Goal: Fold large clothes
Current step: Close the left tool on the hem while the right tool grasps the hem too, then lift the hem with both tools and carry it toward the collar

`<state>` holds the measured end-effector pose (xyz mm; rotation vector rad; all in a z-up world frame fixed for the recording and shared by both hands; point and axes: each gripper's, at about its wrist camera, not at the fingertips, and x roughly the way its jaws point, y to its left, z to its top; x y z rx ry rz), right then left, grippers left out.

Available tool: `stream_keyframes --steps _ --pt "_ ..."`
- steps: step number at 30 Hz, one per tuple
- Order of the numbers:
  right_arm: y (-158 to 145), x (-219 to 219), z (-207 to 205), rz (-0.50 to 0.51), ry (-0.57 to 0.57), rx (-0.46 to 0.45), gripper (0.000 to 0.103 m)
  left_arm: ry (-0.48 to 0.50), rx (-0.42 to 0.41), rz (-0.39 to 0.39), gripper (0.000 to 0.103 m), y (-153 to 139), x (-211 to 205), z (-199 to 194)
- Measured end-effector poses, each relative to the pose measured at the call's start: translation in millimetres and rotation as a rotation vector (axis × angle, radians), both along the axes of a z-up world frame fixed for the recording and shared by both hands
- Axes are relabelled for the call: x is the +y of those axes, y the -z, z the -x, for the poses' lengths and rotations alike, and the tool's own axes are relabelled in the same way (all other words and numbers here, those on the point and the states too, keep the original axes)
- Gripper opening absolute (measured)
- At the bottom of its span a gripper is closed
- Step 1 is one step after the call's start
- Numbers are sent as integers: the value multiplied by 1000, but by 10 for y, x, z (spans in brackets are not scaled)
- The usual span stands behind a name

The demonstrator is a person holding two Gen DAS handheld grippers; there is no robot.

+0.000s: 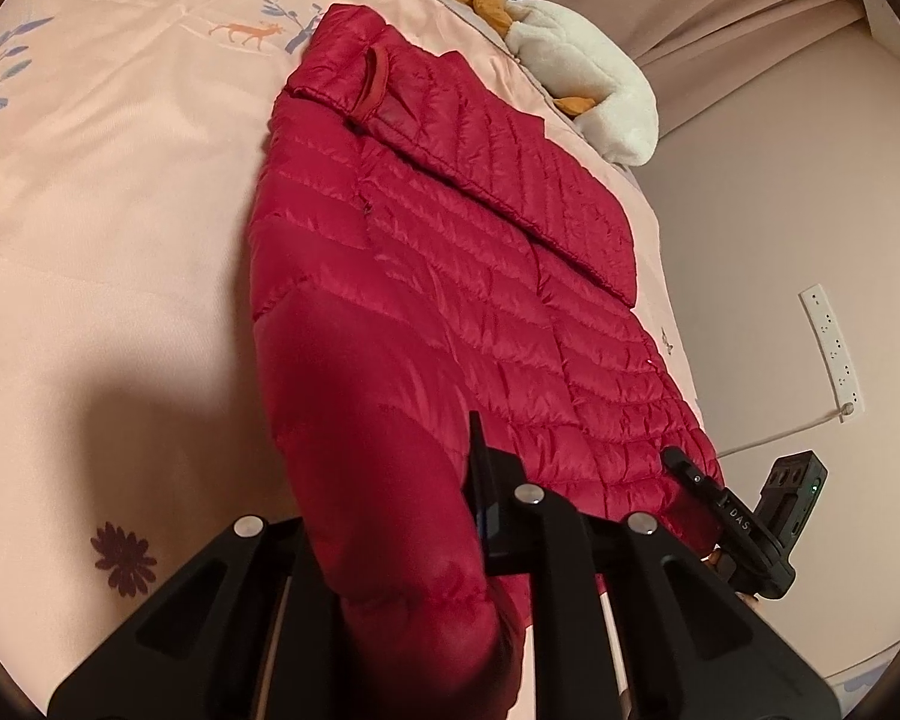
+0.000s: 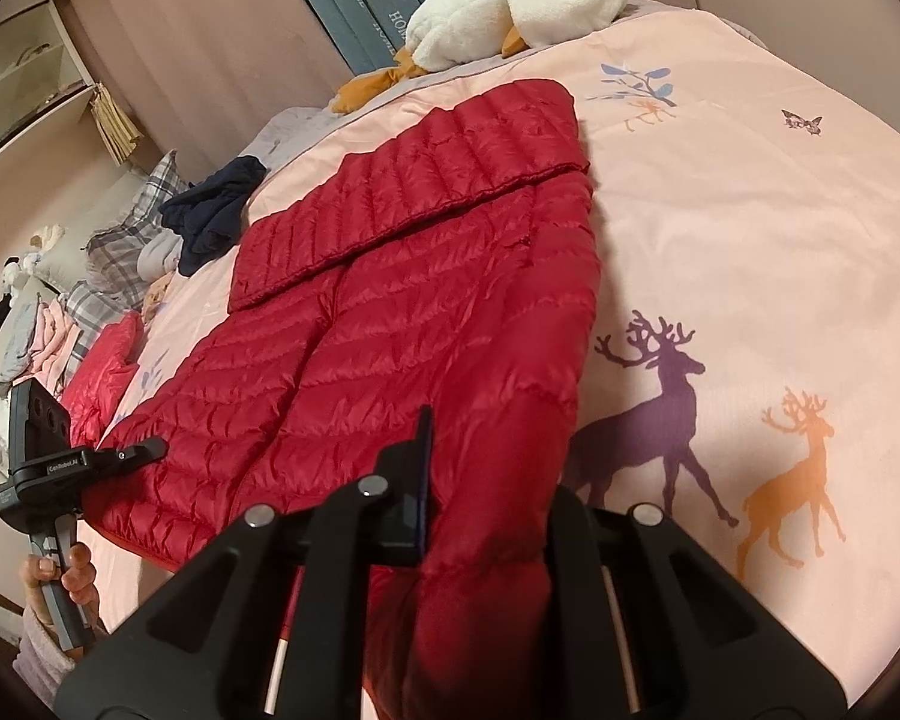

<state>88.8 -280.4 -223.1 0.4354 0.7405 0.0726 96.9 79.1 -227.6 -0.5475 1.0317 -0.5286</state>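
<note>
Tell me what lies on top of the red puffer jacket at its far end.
One of the red puffer jacket's own sleeves is folded across it, running diagonally over the quilted body. The panel beneath that sleeve is covered and cannot be seen. Nothing else rests on it there.

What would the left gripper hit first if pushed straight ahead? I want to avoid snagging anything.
The left gripper, shut on the red quilted puffer jacket, would only plough further into that jacket's body lying ahead on the pink printed bedspread. Depth is hard to judge.
</note>
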Motion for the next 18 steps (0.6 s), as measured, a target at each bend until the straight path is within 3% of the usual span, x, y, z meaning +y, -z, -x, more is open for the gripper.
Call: stream_keyframes --steps 18 --pt "-4 -88 245 -49 -33 10 12 57 -11 -66 14 -115 -35 -69"
